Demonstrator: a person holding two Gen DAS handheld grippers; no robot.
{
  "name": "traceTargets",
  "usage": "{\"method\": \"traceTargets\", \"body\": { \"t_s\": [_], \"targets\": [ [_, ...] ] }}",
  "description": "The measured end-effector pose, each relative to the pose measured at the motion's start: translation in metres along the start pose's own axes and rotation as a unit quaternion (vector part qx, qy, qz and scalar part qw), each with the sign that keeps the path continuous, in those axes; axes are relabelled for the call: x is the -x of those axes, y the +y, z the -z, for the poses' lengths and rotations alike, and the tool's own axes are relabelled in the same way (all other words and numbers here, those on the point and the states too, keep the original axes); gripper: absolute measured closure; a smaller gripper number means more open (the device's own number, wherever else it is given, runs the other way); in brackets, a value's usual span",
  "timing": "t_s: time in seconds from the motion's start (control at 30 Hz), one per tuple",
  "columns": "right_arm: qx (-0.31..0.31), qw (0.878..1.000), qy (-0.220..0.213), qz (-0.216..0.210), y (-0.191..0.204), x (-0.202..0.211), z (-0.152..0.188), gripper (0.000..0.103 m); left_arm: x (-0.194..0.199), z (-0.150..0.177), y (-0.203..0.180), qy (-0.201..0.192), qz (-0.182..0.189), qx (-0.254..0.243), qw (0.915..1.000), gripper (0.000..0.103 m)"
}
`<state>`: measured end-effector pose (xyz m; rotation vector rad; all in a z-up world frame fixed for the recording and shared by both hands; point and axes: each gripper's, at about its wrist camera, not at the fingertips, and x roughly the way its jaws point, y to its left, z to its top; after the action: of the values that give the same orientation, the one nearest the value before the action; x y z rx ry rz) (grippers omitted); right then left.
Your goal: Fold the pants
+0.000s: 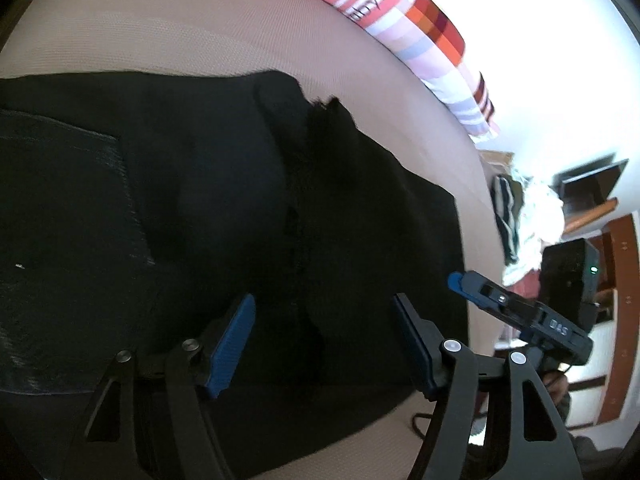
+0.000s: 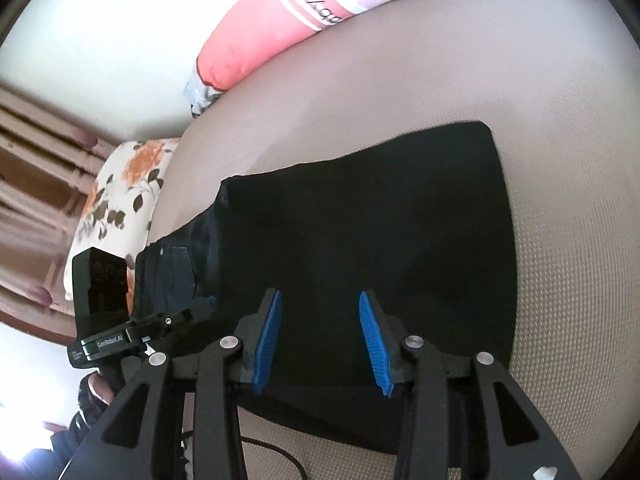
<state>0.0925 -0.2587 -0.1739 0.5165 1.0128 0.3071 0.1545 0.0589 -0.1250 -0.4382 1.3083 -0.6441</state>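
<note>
Both open tools, left tool (image 1: 324,344) and right tool (image 2: 320,336), hover over black pants (image 2: 360,216).

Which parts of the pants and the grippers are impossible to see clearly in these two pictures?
- Pants, left wrist view: left end cut off by the frame edge.
- Pants' folds, right wrist view: lost in the dark fabric.
- Right gripper, left wrist view: seen edge-on, finger opening unclear.
- Left gripper, right wrist view: likewise.
</note>
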Motion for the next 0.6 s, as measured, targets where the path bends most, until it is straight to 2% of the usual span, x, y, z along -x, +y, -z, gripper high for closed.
{"method": "traceTargets", "body": {
  "t_s": [0.1, 0.17, 0.2, 0.27, 0.33, 0.43, 0.5, 0.6],
  "targets": [
    [-0.004, 1.0, 0.0, -0.003, -0.003, 0.001, 0.003, 0.064, -0.006, 0.004, -0.003, 0.015, 0.007, 0.005, 0.9998, 0.053],
    [-0.006, 1.0, 0.0, -0.006, -0.003, 0.001, 0.004, 0.064, -0.009, 0.006, -0.004, 0.016, -0.005, 0.004, 0.9998, 0.07],
    [-0.005, 1.0, 0.0, -0.007, -0.003, 0.001, 0.005, 0.064, -0.01, 0.007, -0.004, 0.016, -0.005, 0.006, 0.9998, 0.072],
    [-0.004, 1.0, 0.002, -0.008, -0.004, 0.0, 0.005, 0.064, -0.013, 0.008, -0.002, 0.017, -0.008, 0.014, 0.9997, 0.09],
    [-0.003, 1.0, 0.004, -0.005, -0.004, 0.0, 0.006, 0.064, -0.014, 0.009, -0.002, 0.013, -0.011, 0.019, 0.9997, 0.095],
    [0.002, 1.0, 0.001, 0.008, -0.002, 0.002, 0.007, 0.064, -0.007, 0.018, -0.02, -0.018, -0.047, -0.016, 0.9986, 0.098],
    [0.015, 0.999, -0.004, 0.036, 0.002, 0.004, 0.007, 0.064, -0.003, 0.026, -0.027, -0.031, -0.061, -0.036, 0.997, 0.098],
    [0.037, 0.997, -0.004, 0.062, 0.004, 0.005, 0.01, 0.064, 0.001, 0.033, -0.029, -0.038, -0.069, -0.036, 0.9962, 0.098]
  ]
}}
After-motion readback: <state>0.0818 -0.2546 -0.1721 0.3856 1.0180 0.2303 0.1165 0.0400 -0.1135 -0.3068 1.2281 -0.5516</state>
